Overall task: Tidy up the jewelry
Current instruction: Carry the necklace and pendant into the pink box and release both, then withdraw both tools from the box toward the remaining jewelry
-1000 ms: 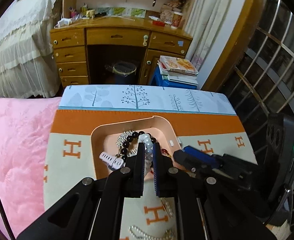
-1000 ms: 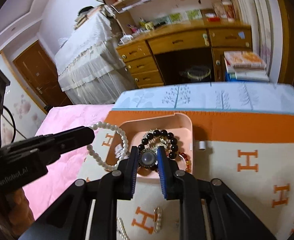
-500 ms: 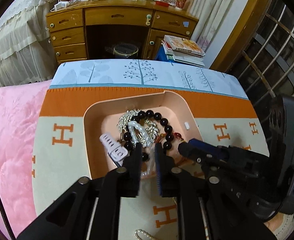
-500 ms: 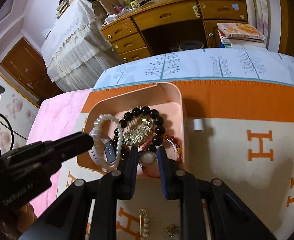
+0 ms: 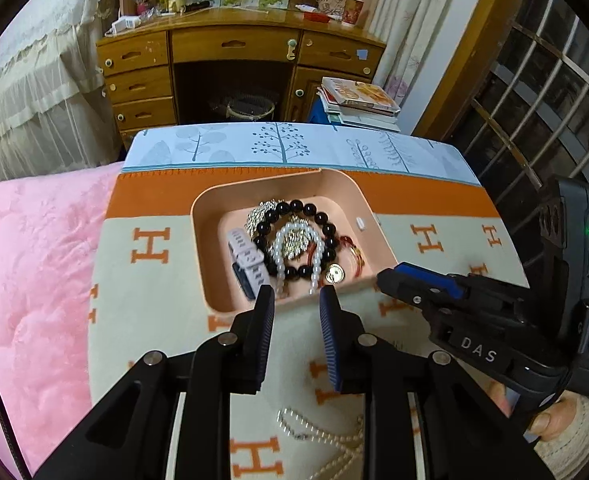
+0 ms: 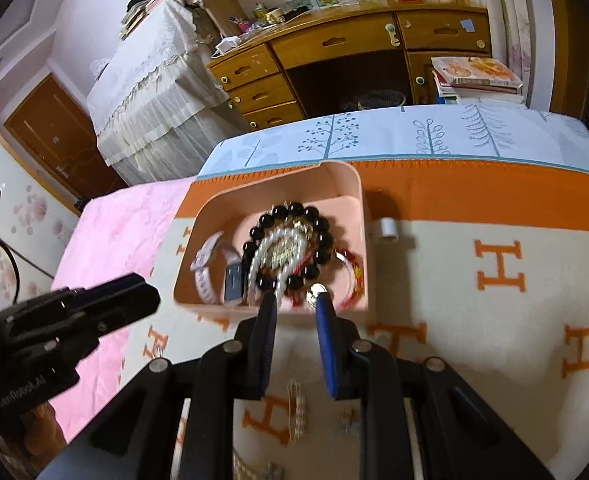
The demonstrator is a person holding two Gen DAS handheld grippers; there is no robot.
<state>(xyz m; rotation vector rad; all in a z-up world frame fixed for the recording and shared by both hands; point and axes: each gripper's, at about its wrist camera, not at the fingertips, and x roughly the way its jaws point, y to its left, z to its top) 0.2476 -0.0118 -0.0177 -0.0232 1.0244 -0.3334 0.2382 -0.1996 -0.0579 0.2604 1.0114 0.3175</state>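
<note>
A pink tray (image 5: 210, 208) (image 6: 350, 188) sits on the orange-and-cream H-pattern cloth. In it lie a black bead bracelet (image 5: 294, 208) (image 6: 294, 212), a white pearl bracelet (image 5: 280, 252) (image 6: 262, 248), a gold pendant (image 5: 335, 273) (image 6: 317, 290), a red string bracelet (image 5: 354, 248) (image 6: 354, 272) and a white watch (image 5: 246, 252) (image 6: 206, 264). My left gripper (image 5: 296, 300) is open and empty just before the tray's near wall. My right gripper (image 6: 294, 302) is open and empty at the near wall too; it also shows in the left wrist view (image 5: 414, 280).
Pearl strands (image 5: 322, 432) and small earrings (image 6: 296, 408) lie on the cloth near me. A small white cylinder (image 6: 386, 230) stands right of the tray. A pink blanket (image 5: 34, 280) lies left. A wooden desk (image 5: 238, 48) and a book stack (image 5: 358, 100) stand behind.
Both grippers opened and pulled back. The left let go of the pearl bracelet and the right let go of the gold pendant; both now lie in the tray.
</note>
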